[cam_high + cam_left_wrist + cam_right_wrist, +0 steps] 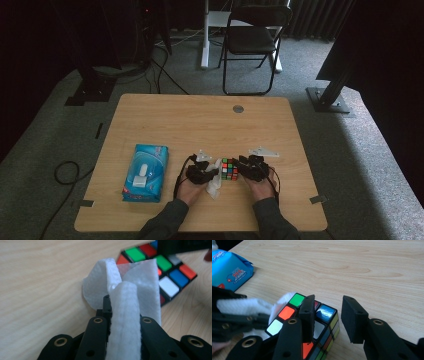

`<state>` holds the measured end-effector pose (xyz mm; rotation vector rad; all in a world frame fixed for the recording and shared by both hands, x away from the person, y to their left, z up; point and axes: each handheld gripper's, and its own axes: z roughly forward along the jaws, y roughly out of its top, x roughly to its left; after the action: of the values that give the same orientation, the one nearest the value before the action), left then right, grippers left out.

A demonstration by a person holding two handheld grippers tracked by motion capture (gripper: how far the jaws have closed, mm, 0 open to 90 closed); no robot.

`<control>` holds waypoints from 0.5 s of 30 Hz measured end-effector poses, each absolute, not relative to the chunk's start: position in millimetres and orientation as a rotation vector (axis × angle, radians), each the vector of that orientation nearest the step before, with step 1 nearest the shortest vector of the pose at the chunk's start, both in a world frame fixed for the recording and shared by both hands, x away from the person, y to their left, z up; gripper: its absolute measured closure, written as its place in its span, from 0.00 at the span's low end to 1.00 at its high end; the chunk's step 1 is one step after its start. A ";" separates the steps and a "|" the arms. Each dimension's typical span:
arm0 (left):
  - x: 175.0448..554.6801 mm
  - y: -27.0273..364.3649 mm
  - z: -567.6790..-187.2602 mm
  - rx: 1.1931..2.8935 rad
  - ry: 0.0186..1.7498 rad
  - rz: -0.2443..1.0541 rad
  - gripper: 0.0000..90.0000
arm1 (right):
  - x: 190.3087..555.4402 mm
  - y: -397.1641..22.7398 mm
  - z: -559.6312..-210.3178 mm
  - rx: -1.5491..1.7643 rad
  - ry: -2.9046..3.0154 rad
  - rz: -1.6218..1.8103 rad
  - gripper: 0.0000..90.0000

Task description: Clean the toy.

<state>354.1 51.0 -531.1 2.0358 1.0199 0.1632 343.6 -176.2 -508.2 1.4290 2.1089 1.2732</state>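
Clenching a white wipe [125,315], left tongs [206,172] meet the cube [229,169]; right tongs [248,168] seemingly grip it.

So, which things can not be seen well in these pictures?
- Cube: left gripper view, near part behind the white wipe.
- Cube, right gripper view: lower part cut off by the edge, partly behind the right gripper.
- Blue pack: high view, print too small.
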 end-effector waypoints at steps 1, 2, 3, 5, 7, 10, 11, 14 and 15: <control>355.3 53.1 -528.7 2.028 1.023 0.170 0.93 | 344.1 -176.0 -508.6 1.427 2.122 1.289 0.71; 355.3 53.1 -528.7 2.028 1.023 0.170 0.93 | 344.1 -176.0 -508.6 1.427 2.122 1.289 0.71; 356.9 55.8 -525.8 2.014 1.028 0.179 0.93 | 343.6 -172.9 -509.1 1.395 2.156 1.307 0.70; 358.7 59.1 -522.9 2.001 1.038 0.189 0.93 | 342.6 -168.6 -509.1 1.358 2.192 1.316 0.69; 359.4 60.2 -522.2 1.996 1.042 0.191 0.93 | 342.2 -166.7 -509.0 1.333 2.208 1.319 0.69; 363.1 66.0 -520.0 1.969 1.066 0.199 0.92 | 340.9 -162.3 -508.6 1.274 2.258 1.331 0.68; 364.2 67.0 -519.5 1.964 1.069 0.198 0.92 | 340.7 -161.6 -508.7 1.265 2.270 1.336 0.68; 366.7 68.3 -518.3 1.960 1.073 0.200 0.92 | 340.4 -160.2 -508.8 1.244 2.292 1.346 0.68; 368.0 68.5 -517.6 1.956 1.077 0.197 0.92 | 339.8 -158.3 -508.7 1.220 2.316 1.354 0.68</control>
<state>368.0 68.5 -517.6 1.9563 1.0772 0.1966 339.8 -158.3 -508.7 1.2203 2.3162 1.3536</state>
